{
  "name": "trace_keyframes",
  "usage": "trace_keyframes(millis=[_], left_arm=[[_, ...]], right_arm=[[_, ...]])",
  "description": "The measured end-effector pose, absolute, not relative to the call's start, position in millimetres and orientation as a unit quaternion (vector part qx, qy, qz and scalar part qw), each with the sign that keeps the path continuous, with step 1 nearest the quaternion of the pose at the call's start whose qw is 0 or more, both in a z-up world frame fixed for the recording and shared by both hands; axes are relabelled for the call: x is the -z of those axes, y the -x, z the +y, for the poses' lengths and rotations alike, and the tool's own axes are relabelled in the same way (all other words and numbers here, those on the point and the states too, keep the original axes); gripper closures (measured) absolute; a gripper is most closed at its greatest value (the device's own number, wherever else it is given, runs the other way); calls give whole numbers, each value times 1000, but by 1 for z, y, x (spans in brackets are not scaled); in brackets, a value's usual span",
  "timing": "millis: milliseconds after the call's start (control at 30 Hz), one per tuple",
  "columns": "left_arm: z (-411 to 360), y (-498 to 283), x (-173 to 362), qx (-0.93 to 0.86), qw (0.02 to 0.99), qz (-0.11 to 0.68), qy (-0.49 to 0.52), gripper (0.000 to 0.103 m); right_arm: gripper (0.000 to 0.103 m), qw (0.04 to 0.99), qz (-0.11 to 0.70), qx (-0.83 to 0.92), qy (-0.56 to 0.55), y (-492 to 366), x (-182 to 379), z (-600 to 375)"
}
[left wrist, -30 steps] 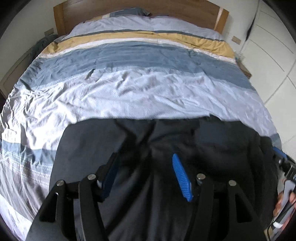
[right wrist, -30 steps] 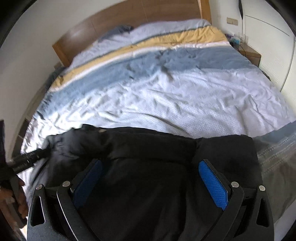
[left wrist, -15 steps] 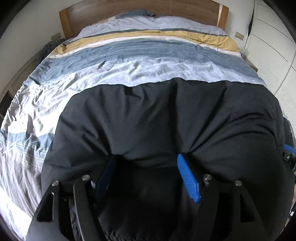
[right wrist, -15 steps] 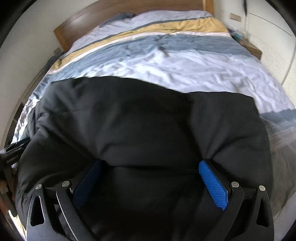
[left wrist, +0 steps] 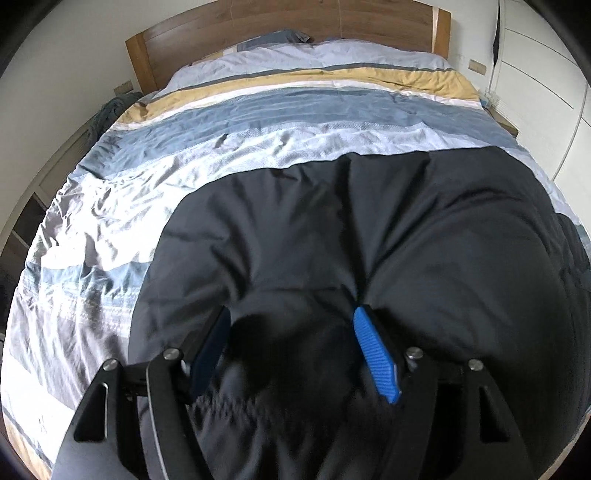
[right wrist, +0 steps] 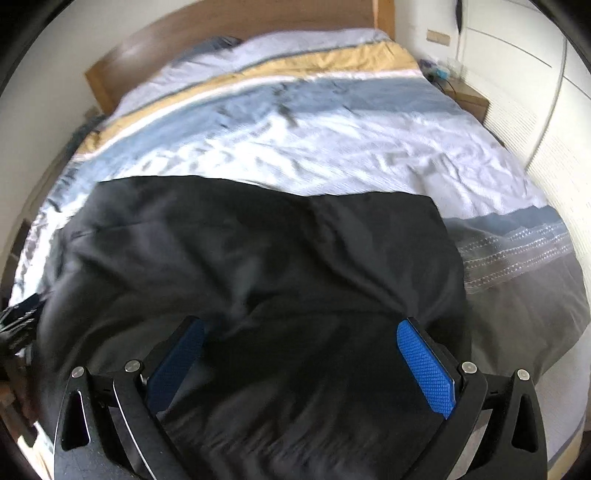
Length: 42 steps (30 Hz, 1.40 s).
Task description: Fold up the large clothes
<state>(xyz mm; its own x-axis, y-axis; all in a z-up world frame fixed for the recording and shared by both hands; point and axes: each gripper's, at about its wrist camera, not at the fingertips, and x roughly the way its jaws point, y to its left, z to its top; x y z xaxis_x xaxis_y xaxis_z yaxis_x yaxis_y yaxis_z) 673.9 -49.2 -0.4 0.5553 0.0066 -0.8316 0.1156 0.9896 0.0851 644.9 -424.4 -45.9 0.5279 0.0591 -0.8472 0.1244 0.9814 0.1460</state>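
Observation:
A large black garment (left wrist: 332,229) lies spread over the near half of the striped bed; it also fills the lower part of the right wrist view (right wrist: 258,258). My left gripper (left wrist: 291,332) has its blue pads apart with a bunch of the black cloth between them. My right gripper (right wrist: 301,343) has its blue pads wide apart with black cloth lying between them. Whether either gripper pinches the cloth does not show. The garment's near edge is hidden under the grippers.
The bed has a blue, white and yellow striped cover (left wrist: 295,110) and a wooden headboard (left wrist: 295,22). White wardrobe doors (left wrist: 546,92) stand on the right. A bedside table (right wrist: 465,96) with cables is at the far right. A shelf unit (left wrist: 33,199) stands left of the bed.
The black garment was flung forward and spread out over the bed, then settled lower and flatter. Both grippers stayed at its near edge. The right view is blurred from motion.

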Motion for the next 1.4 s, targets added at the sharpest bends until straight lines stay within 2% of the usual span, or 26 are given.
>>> trace_keyframes(millis=[200,500,1400], left_arm=[[-50,-646,2,34,882,467,-48,34],[-50,-632,12,34,892,448,-49,34],[-53,-624,23,10,884,464,-64,26]], right_arm=[[1,882,463,-39,-75,-606,36,-378],[1,872,485,-43,-45,-601,68,-358],[1,867,496,-30,-31,-589,73,-377]])
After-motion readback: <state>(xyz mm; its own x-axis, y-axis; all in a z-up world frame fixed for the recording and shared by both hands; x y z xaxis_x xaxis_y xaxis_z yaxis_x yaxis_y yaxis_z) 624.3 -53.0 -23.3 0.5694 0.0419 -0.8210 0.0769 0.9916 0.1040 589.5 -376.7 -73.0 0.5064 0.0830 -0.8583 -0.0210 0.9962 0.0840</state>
